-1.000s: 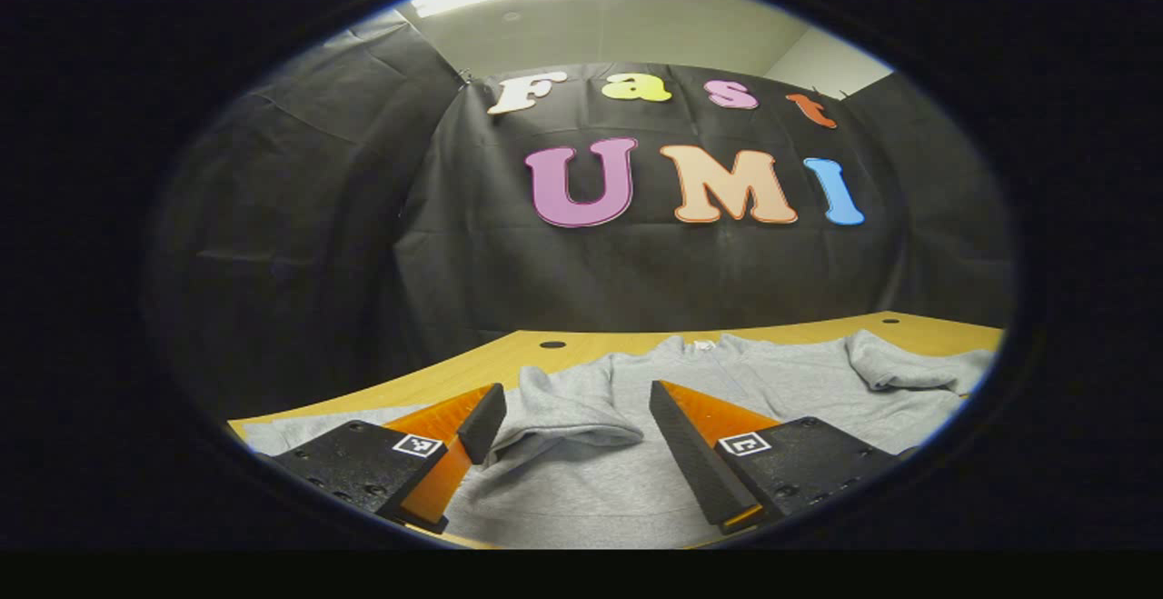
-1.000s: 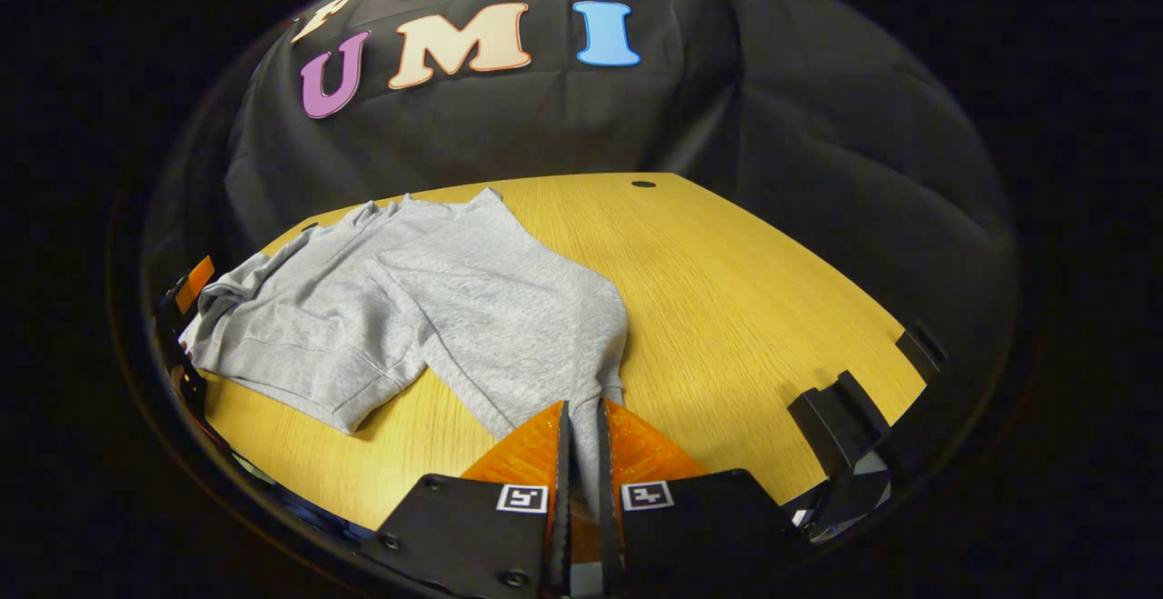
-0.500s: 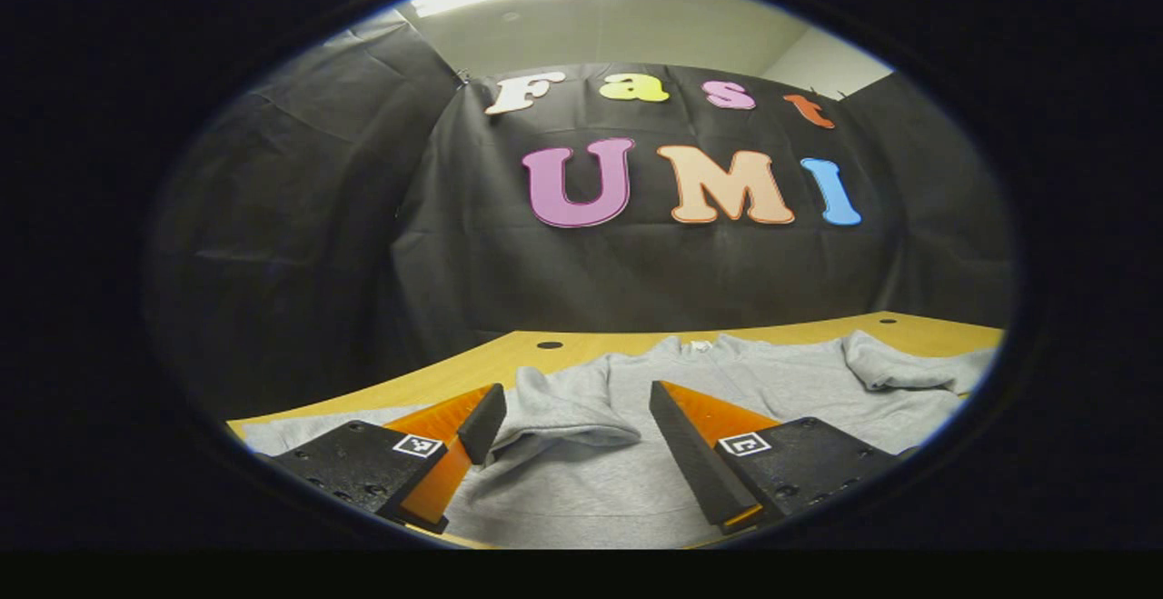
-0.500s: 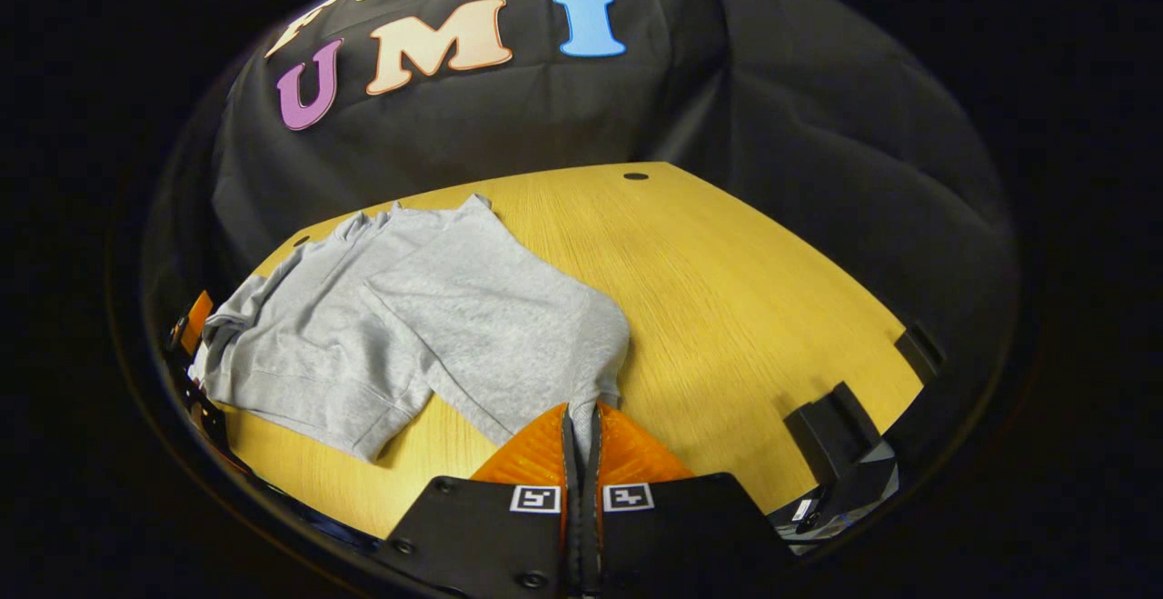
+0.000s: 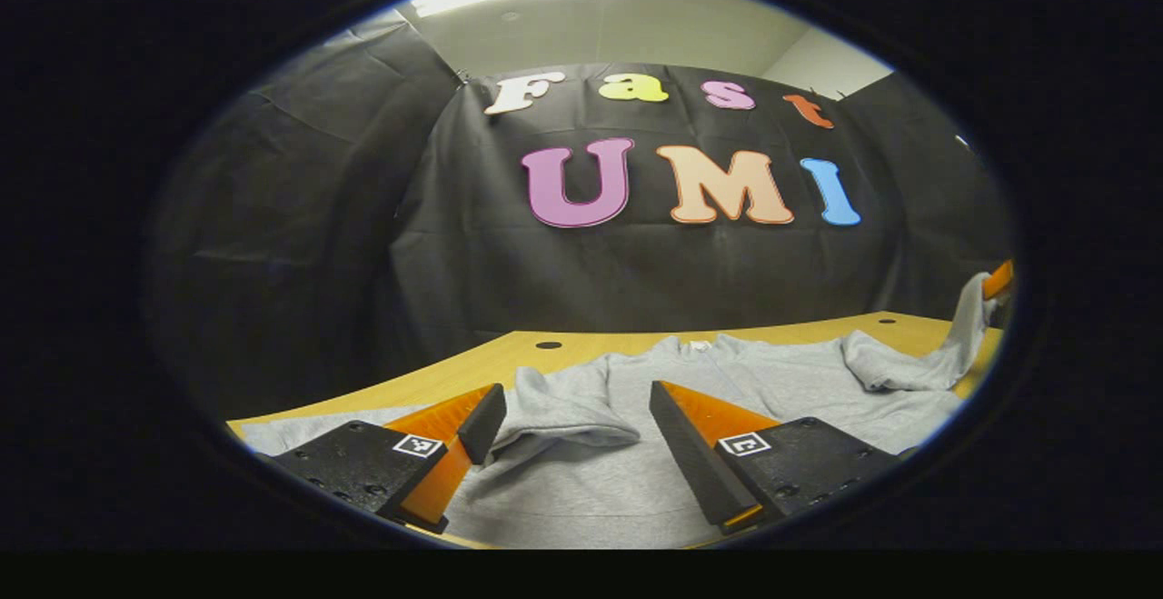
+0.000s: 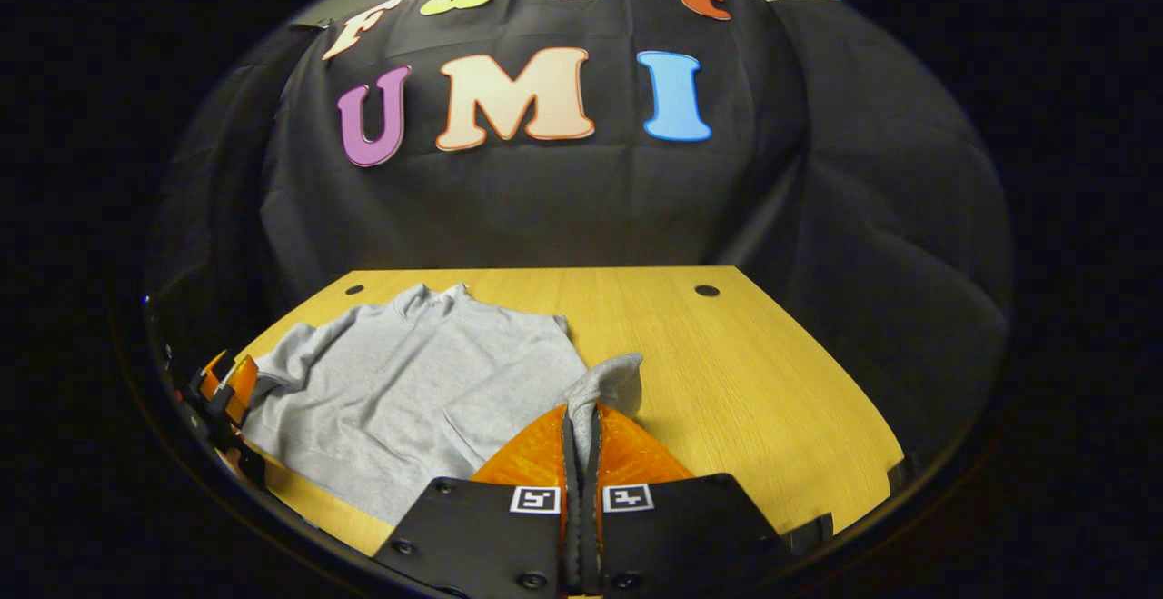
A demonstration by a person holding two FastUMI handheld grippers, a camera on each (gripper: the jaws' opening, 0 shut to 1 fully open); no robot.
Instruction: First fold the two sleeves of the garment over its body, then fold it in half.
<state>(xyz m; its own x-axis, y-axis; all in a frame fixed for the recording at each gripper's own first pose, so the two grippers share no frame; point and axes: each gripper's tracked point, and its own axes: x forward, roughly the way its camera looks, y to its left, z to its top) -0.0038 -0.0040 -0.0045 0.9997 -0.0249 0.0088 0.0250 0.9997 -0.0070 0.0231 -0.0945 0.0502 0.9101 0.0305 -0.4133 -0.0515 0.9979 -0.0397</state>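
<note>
A light wooden table [image 6: 745,372] with a visible grain carries everything. Two small dark round holes [image 6: 706,290] sit near its far edge, at about eleven and one o'clock of the tabletop in the right gripper view. A grey sweatshirt [image 6: 400,390] lies flat on the table's nine o'clock half, collar toward twelve o'clock. The three o'clock half is bare wood. In the left gripper view the sweatshirt [image 5: 772,376] spreads across the tabletop [image 5: 482,367], one hole [image 5: 548,344] beyond it at eleven o'clock.

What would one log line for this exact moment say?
left gripper: open above folded sleeve | right gripper: shut on other sleeve of grey sweatshirt, raised off wooden table | stage: second sleeve fold
</note>
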